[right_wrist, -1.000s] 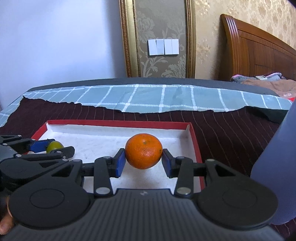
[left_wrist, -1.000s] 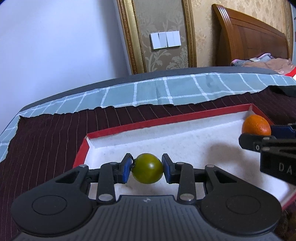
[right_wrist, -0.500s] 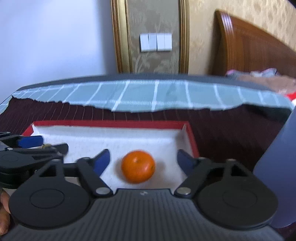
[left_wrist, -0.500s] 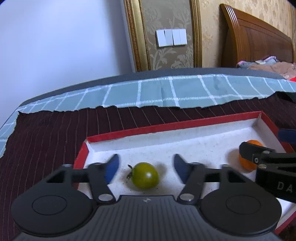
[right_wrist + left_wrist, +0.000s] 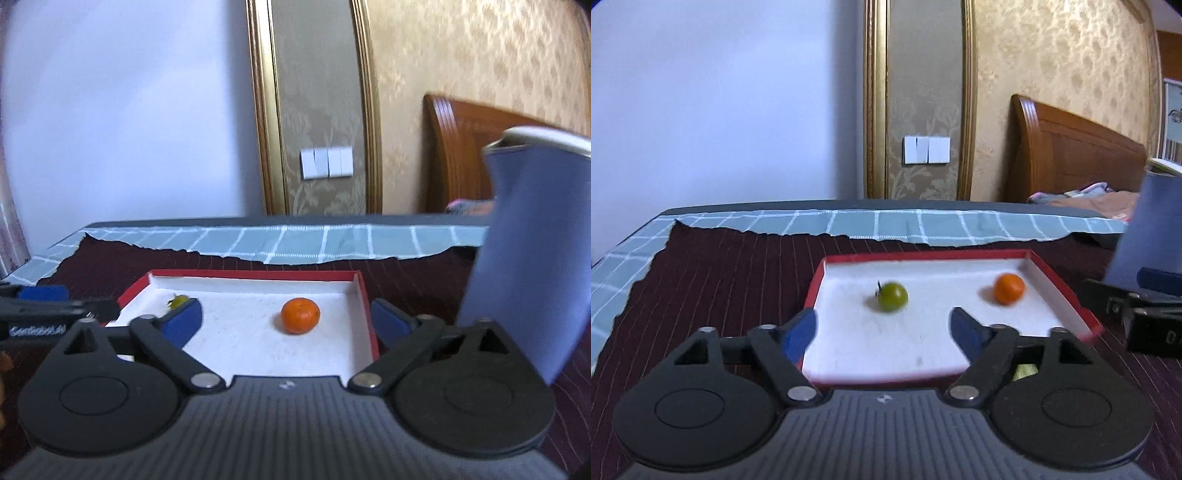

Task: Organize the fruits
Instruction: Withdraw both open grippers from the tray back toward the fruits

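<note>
A green tomato and an orange lie apart on the white floor of a red-rimmed tray. My left gripper hangs in front of the tray's near edge. Its jaws are opening, with nothing between them. In the right wrist view the orange sits near the tray's right wall. My right gripper is drawn back from it, its jaws opening wide and empty. Its left finger half hides the tomato.
The tray rests on a dark striped cloth over a checked blue sheet. A tall blue pitcher stands close on the right. A pale green thing peeks out by the tray's front. A wooden headboard is behind.
Both grippers opened and let go of their fruit. The tomato and the orange now lie in the tray. Both grippers pulled back from the tray and rose a little.
</note>
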A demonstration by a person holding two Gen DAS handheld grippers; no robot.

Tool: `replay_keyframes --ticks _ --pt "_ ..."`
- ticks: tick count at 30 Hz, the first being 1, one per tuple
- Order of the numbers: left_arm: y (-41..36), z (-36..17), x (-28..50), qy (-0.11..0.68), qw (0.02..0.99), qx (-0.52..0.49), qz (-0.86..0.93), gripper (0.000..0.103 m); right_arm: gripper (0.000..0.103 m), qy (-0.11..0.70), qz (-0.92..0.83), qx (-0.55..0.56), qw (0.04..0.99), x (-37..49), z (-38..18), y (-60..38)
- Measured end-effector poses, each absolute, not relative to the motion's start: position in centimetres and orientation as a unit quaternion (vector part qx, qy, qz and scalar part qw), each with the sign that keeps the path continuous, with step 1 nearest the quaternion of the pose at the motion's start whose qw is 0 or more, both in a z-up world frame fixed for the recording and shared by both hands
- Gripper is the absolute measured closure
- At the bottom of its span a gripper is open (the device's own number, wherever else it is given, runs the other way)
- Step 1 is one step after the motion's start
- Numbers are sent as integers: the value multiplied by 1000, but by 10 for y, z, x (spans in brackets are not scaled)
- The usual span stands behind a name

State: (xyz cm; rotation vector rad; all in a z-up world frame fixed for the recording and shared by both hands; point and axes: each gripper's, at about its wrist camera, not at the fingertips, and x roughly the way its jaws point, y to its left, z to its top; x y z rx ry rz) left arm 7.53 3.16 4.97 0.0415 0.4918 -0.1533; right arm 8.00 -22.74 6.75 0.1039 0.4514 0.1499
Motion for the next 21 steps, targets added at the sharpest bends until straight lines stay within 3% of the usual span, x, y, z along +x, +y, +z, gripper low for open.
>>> replay_keyframes --ticks 4,10,21 --pt "33 31 31 231 971 17 -64 14 0 213 53 51 974 37 54 -234" --pt "42 0 9 269 961 8 -59 14 0 261 55 88 960 11 22 -254" --pt "34 -21 4 281 956 32 -80 14 8 286 60 24 956 6 2 -231"
